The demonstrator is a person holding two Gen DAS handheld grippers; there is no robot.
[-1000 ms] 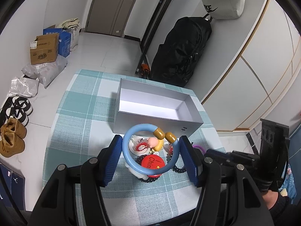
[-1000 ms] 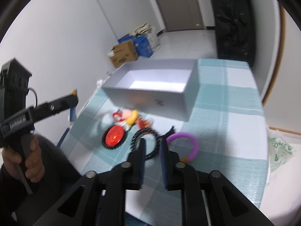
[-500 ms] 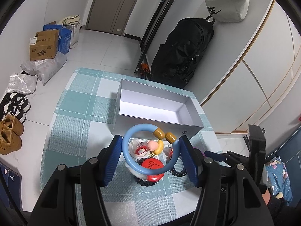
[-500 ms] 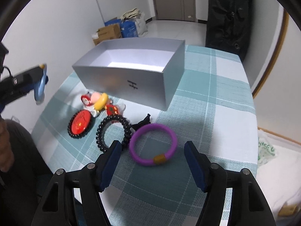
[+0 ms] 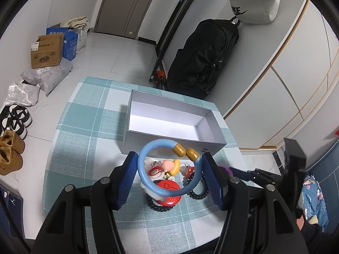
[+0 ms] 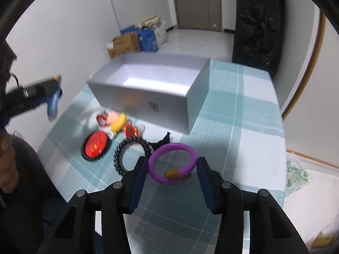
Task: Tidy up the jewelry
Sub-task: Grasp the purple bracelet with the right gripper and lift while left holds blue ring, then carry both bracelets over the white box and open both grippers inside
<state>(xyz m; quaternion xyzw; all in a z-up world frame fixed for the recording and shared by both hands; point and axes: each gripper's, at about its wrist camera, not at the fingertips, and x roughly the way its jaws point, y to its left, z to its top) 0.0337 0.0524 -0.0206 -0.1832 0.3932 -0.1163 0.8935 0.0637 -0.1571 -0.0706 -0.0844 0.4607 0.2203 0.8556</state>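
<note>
Through the left wrist camera, my left claw [image 5: 169,169] angles down, clamped on the blue bangle [image 5: 167,167] above the trinkets, just short of the open grey box [image 5: 169,144]. Through the right wrist camera, my right claw [image 6: 172,172] tilts steeply over the table [image 6: 243,127], its jaws just closing around the purple bangle [image 6: 172,163]; the left pad touches it, the right stands barely off, with bare checked cloth to the right.

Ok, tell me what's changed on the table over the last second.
The right gripper, nearly shut a second ago, opened wide, moved over the purple bracelet and has just been closing around it, pads not yet pressing. The left gripper kept its grip on the blue bracelet. The grey box and other trinkets stayed put.
</note>
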